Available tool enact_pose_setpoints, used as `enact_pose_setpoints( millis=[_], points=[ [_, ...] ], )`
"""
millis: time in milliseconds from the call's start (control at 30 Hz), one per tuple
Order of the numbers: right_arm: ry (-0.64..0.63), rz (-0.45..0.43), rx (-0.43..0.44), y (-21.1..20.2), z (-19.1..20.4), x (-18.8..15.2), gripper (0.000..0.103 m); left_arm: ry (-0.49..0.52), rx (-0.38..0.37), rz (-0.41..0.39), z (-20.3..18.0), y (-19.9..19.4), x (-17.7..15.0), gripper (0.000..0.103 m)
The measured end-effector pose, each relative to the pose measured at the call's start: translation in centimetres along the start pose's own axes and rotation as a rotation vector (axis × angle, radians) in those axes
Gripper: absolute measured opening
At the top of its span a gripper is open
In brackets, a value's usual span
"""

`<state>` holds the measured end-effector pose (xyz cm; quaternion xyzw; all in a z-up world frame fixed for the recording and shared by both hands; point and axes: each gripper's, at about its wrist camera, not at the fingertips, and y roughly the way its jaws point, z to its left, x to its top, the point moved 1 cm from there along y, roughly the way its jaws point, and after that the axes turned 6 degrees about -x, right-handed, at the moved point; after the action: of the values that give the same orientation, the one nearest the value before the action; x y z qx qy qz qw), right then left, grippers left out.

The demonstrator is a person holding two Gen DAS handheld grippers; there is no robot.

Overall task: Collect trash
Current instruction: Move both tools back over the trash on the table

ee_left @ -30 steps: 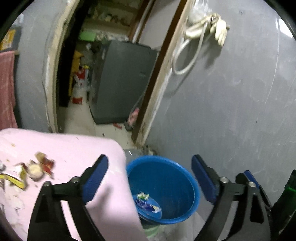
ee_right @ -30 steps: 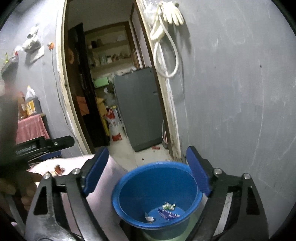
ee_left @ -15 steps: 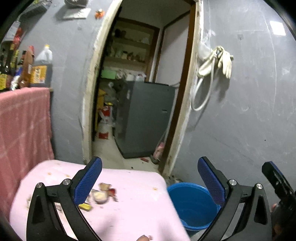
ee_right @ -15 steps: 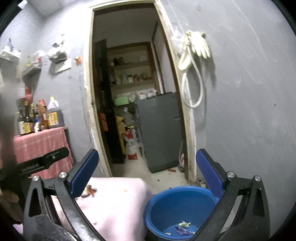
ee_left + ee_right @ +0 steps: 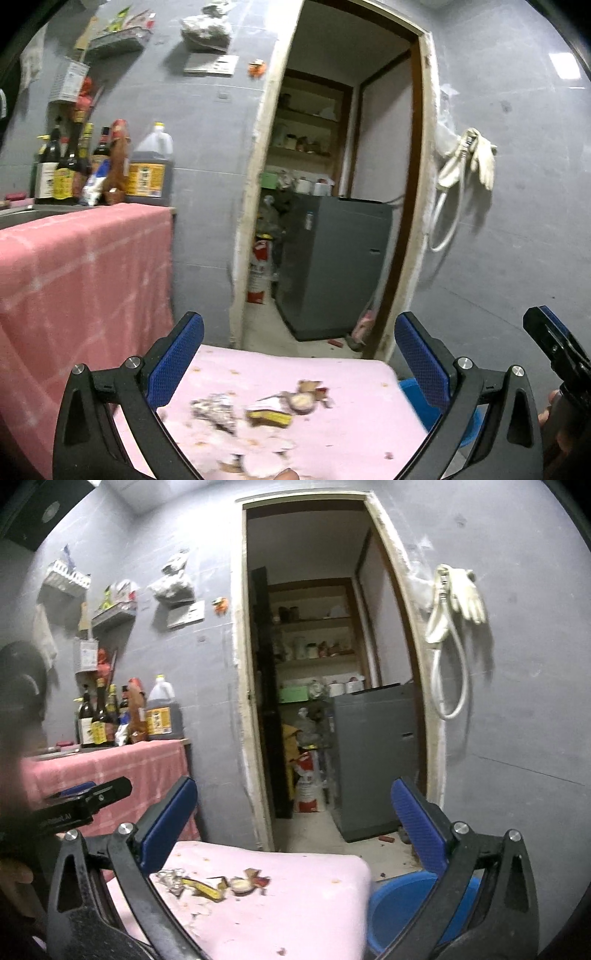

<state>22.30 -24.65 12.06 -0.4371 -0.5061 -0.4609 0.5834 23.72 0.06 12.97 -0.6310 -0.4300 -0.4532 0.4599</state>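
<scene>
Left wrist view: left gripper (image 5: 295, 354) spread wide with nothing between the jaws, hovering above the near edge of the pink desk (image 5: 369, 435). Right wrist view: right gripper (image 5: 291, 819) likewise released and empty, hanging over the same surface. Trash still to collect: a crumpled silvery wrapper (image 5: 216, 408), a flat yellow-and-brown packet (image 5: 267, 416) just right of the wrapper, and a pale round lid-like piece (image 5: 301, 399) touching the packet's far end, all near the middle of the desk; seen again from the right as wrapper (image 5: 170, 878), packet (image 5: 205, 886) and round piece (image 5: 240, 884). Blue bucket (image 5: 399, 904) below the desk's right edge, partly hidden behind the right jaw. Probably best to drop low and level, straddle one piece at a time, and close gently. Wrapper crinkled and light, likely to spring or slide; packet thin and flat, hard to get under without scraping the soft pink cover; round piece small and smooth, prone to rolling. Scattered crumbs and pale flakes around the wrapper too fine for ribbed blue pads. Motion blur on the left view, so finer texture unclear.
</scene>
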Motion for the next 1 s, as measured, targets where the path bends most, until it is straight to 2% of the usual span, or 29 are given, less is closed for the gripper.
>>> enact_pose_setpoints(
  millis=[167,333,700,833,900,967,1000],
  points=[
    [-0.024,0.032,0.044,1.4,2.8,-1.1,0.103,-0.03,0.037,-0.022,3.4,-1.2,-0.4,0.101],
    [-0.048,0.088,0.08,3.5,4.6,-2.8,0.103,-0.045,0.084,0.008,6.2,-0.8,-1.6,0.101],
    [-0.103,0.262,0.14,8.8,6.2,-8.0,0.103,-0.149,0.136,0.192,11.5,3.6,-6.7,0.101],
    [-0.124,0.346,0.183,10.8,6.7,-9.8,0.099,-0.154,0.14,0.28,12.6,5.3,-8.3,0.099],
    [-0.15,0.388,0.205,11.7,7.4,-10.7,0.09,-0.17,0.124,0.313,13.2,5.9,-9.0,0.092],
    [-0.189,0.434,0.227,12.7,8.3,-11.8,0.085,-0.194,0.094,0.36,13.7,6.7,-9.8,0.075],
    [-0.2,0.448,0.233,13.0,8.6,-12.1,0.083,-0.205,0.079,0.387,13.9,7.2,-10.3,0.072]
  ],
)
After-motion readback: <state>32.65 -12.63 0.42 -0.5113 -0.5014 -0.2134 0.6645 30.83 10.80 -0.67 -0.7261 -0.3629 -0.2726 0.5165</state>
